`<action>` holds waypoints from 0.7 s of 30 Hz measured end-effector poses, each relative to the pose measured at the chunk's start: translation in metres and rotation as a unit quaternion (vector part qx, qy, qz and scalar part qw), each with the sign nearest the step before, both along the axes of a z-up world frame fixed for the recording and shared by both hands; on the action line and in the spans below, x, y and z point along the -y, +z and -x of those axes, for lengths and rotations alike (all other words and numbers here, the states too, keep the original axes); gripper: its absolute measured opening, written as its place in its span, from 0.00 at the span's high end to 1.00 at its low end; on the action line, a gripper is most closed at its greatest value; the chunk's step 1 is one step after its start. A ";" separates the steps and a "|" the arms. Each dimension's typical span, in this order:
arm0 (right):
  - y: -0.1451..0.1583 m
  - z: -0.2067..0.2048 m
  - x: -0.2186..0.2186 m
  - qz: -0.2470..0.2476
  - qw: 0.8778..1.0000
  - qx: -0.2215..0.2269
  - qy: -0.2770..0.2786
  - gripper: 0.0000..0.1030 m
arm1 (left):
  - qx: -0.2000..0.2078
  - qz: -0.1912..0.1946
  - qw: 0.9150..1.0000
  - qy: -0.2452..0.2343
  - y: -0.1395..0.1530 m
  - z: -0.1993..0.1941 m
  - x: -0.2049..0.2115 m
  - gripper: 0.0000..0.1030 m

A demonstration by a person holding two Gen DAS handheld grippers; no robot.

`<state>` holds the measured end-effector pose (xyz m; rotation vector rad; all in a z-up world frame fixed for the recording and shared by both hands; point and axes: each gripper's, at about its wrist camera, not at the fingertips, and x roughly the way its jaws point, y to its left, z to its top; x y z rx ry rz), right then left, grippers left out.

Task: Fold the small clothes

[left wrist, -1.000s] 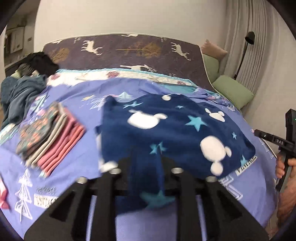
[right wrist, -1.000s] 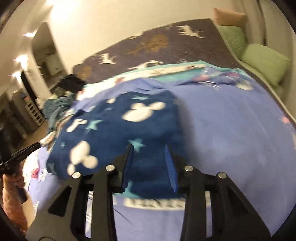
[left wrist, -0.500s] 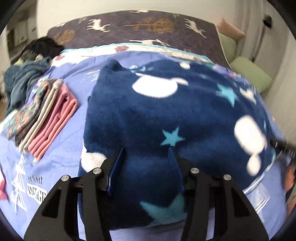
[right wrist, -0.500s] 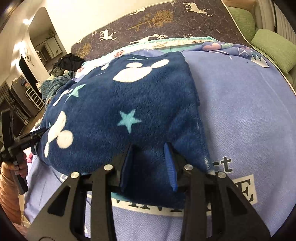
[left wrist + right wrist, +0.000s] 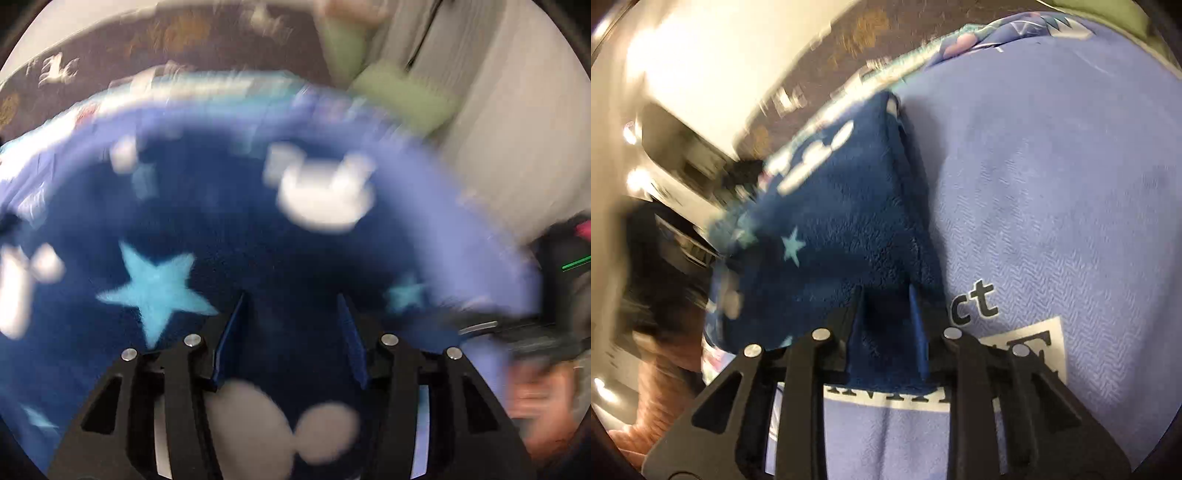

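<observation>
Left gripper (image 5: 291, 325) jaws wider, shifted right over fleece garment (image 5: 229, 236); right gripper (image 5: 886, 314) closing on its edge

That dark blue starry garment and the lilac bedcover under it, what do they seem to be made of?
The starry garment looks like plush fleece: matte, with a fuzzy, nubby pile. The lilac bedcover seems a thinner woven fabric, perhaps cotton: flat, with a fine herringbone texture and printed lettering.

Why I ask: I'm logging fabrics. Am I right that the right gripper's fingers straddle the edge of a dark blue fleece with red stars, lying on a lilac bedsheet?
Not quite: the stars are light blue, not red. The right wrist view shows the right gripper with its fingers closing around the edge of the dark blue fleece, which lies on the lilac bedsheet.
</observation>
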<state>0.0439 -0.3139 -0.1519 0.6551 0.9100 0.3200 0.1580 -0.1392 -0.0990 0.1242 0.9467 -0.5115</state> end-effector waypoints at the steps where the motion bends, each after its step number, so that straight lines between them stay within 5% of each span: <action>1: 0.004 0.000 0.005 -0.010 1.000 -0.007 0.005 0.78 | 0.037 -0.013 0.999 -0.003 0.002 0.010 0.005 0.50; 4: 0.026 0.001 0.027 -0.018 1.000 -0.009 -0.004 0.82 | 0.051 -0.030 0.998 -0.012 0.018 0.028 0.013 0.50; 8: 0.054 -0.028 0.050 0.076 0.997 -0.002 -0.008 0.80 | 0.052 0.025 0.991 -0.122 0.046 0.070 0.043 0.46; 11: 0.045 -0.069 0.054 0.084 0.996 -0.026 0.021 0.80 | 0.072 -0.010 0.980 -0.183 0.037 0.094 0.084 0.34; 14: 0.029 -0.101 0.037 0.163 0.985 -0.030 0.051 0.81 | 0.072 -0.068 0.972 -0.211 0.007 0.105 0.115 0.31; 17: 0.013 -0.115 0.019 0.125 0.984 -0.030 0.121 0.75 | 0.099 -0.105 0.967 -0.212 -0.011 0.111 0.123 0.22; 21: 0.021 -0.124 -0.009 0.157 0.976 0.004 0.149 0.65 | 0.102 -0.099 0.969 -0.203 -0.011 0.108 0.122 0.22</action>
